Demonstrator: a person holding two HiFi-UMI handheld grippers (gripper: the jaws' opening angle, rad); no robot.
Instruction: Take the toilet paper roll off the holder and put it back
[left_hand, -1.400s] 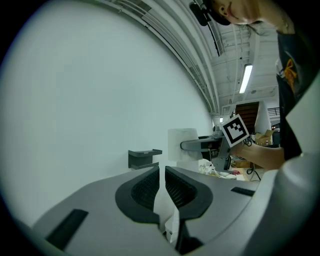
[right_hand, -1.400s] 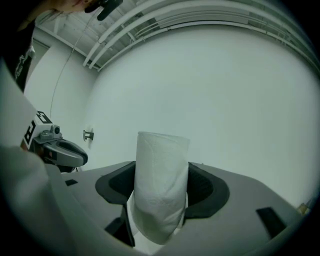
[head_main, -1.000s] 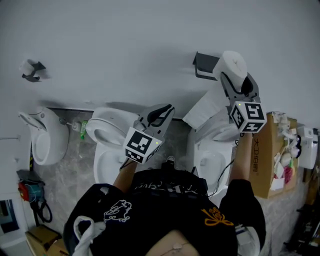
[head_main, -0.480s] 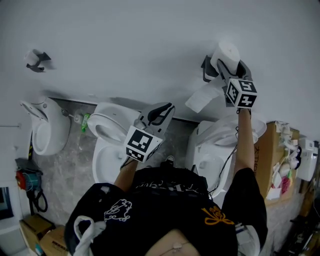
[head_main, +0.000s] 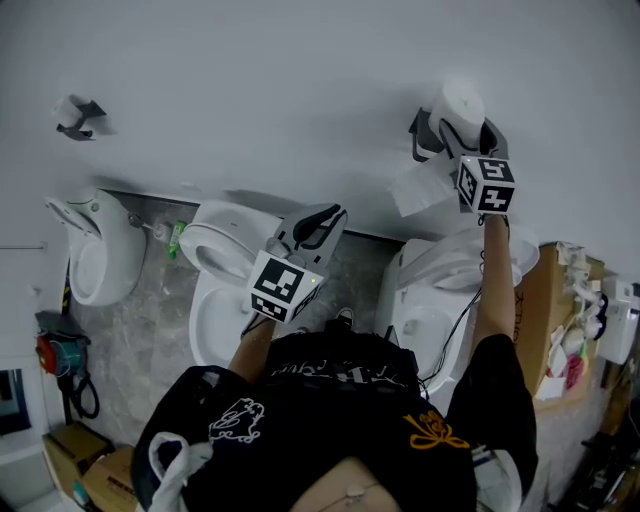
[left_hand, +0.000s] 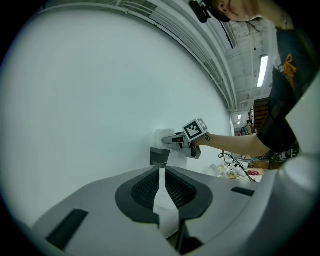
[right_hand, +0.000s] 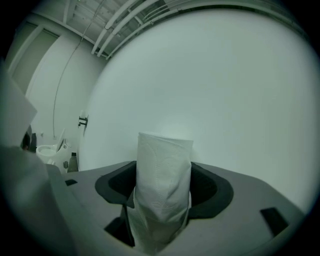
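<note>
Half done, I judge: my right gripper (head_main: 460, 130) clamps the toilet paper roll (head_main: 455, 103) just beside the wall holder (head_main: 420, 138), not yet seated. My left gripper (left_hand: 161, 175) is pinched on a paper strip (left_hand: 162, 200).

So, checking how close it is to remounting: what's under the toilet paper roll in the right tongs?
The grey holder on the wall, its right side covered by the toilet paper roll and right tongs. Whether they touch cannot be seen.

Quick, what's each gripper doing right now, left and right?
Left gripper: closed on a strip of toilet paper.
Right gripper: closed on the toilet paper roll.
</note>
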